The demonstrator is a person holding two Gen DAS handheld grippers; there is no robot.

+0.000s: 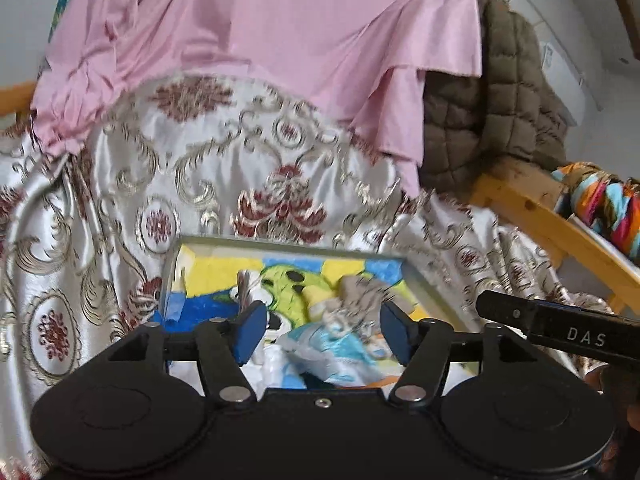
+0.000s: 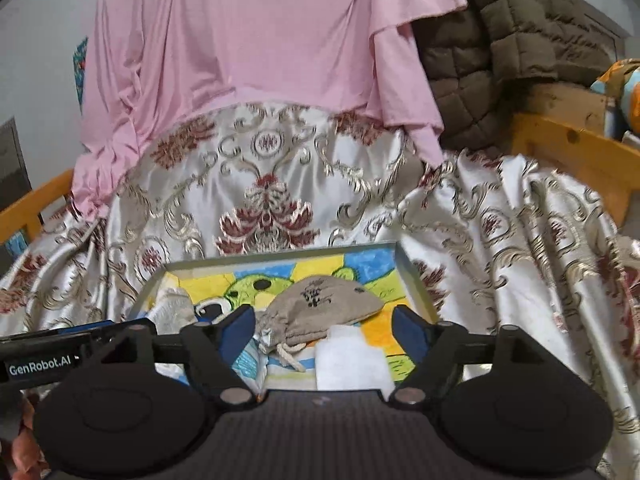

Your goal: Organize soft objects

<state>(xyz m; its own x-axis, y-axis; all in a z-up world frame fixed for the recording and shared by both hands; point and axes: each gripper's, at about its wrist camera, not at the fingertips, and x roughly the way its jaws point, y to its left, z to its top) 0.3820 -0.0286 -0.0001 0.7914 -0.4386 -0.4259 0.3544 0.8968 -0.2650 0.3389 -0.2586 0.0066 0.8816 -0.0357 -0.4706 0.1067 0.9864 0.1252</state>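
Right wrist view: "GenRobot.AI" on left hand-held gripper (image 2: 44, 364); left wrist view: "DAS" on right hand-held gripper (image 1: 560, 328); both released.

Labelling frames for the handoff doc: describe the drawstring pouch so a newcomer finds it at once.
Start at the ornate white satin cloth under the hanging pink garment; on it sits a shallow tray lined with a bright cartoon print. The beige drawstring pouch lies in the tray's middle. It is the only tan, coarse-woven item there, with dark printed marks and a knotted cord, beside a white folded cloth.
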